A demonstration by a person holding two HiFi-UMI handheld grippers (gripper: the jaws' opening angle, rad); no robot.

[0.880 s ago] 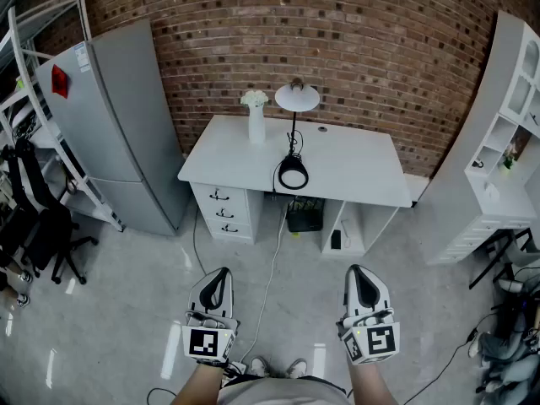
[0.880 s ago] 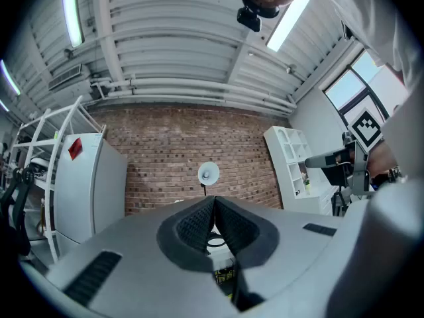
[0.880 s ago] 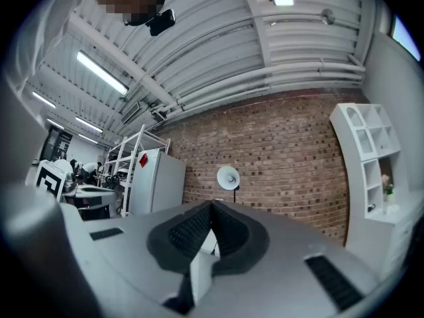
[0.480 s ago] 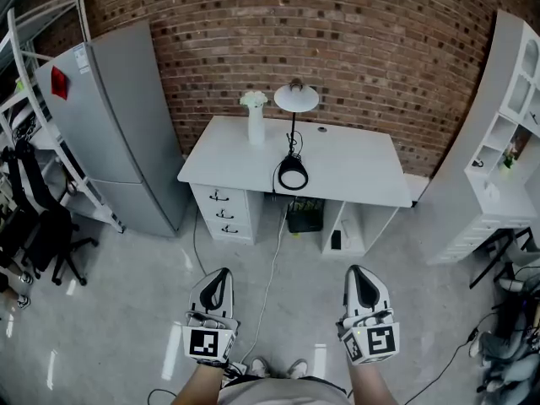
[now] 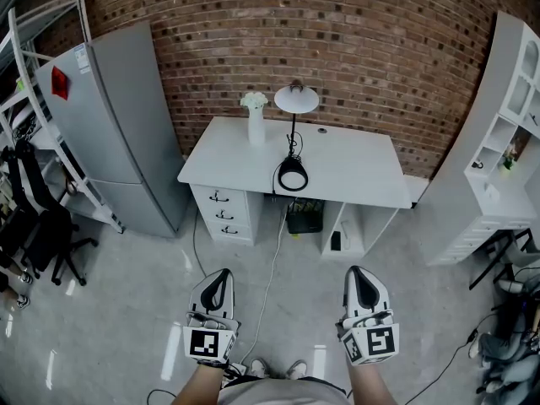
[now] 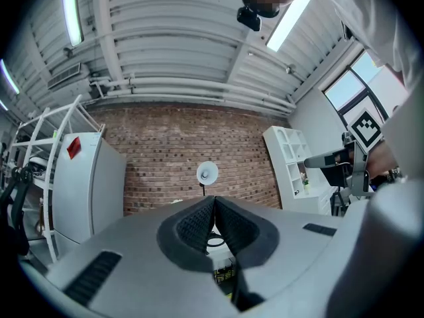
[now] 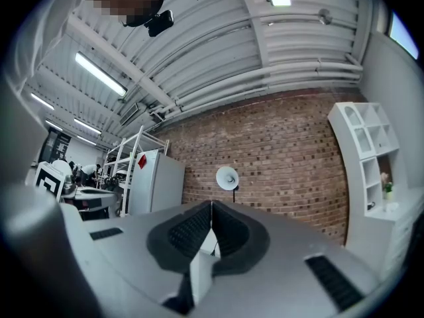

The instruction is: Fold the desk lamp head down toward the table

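The left claw [image 5: 221,273] and right claw [image 5: 356,270] are hanging pressed together and empty, well short of the bench [image 5: 363,175], where the desk lamp [image 5: 294,137] is standing upright, head [image 5: 297,99] raised, straight ahead between them, neither hand clearly nearer

I stand in what looks like a workshop hall fitted out as a mock room. A bare brick wall [image 5: 337,24] backs a white desk [image 5: 354,163] with a desk lamp [image 5: 297,99], a grey fridge [image 5: 118,116] and a white shelf unit [image 5: 498,150], all on a polished grey floor [image 5: 110,310]. Overhead runs a ribbed metal ceiling [image 6: 165,18] with tube lights [image 6: 69,12]. Metal racks [image 5: 83,11] and office chairs [image 5: 46,230] crowd my left.
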